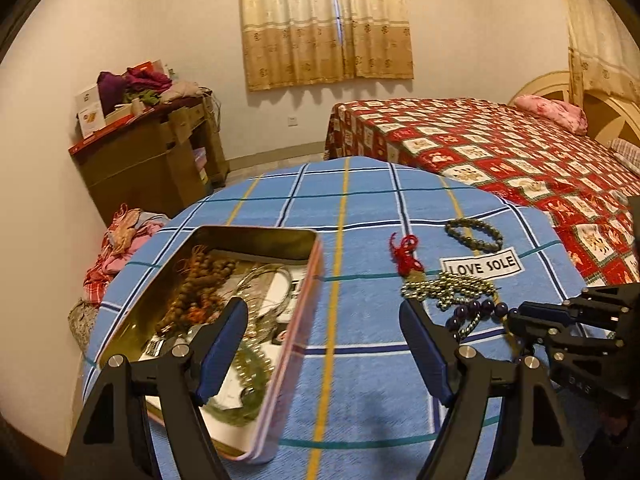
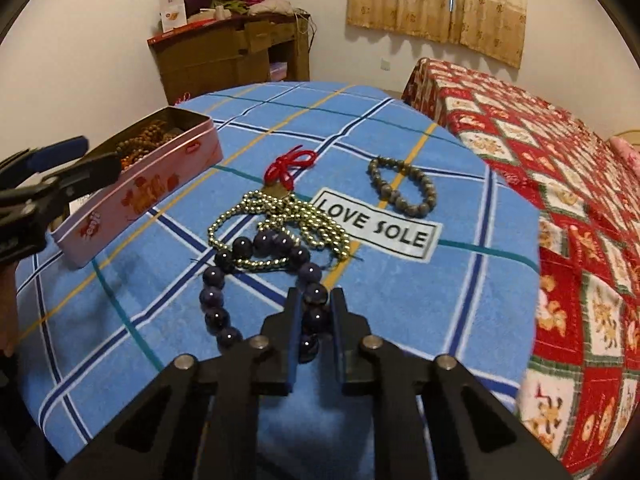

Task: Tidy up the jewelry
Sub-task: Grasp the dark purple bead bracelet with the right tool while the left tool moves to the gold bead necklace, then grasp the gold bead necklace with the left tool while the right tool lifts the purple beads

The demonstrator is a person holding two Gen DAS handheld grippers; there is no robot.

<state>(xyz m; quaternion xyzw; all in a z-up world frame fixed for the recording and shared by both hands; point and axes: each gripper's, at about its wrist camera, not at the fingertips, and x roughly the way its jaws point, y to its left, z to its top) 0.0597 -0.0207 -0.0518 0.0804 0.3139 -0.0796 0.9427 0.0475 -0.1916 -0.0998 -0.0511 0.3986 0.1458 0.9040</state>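
My right gripper (image 2: 315, 300) is shut on the near side of a dark purple bead bracelet (image 2: 218, 278) that lies on the blue checked cloth (image 2: 400, 300). A gold bead chain with a red knot (image 2: 280, 216) lies partly under the bracelet. A grey-green bead bracelet (image 2: 402, 190) lies farther back. My left gripper (image 1: 324, 320) is open and empty, its left finger over the open pink tin (image 1: 280, 360), which holds brown beads and other jewelry. The tin also shows in the right wrist view (image 2: 140, 196).
The round table stands beside a bed with a red patterned quilt (image 1: 500, 152). A brown cabinet piled with clothes and boxes (image 1: 152, 152) stands by the far wall. A "LOVE SOLE" label (image 2: 380, 228) is on the cloth.
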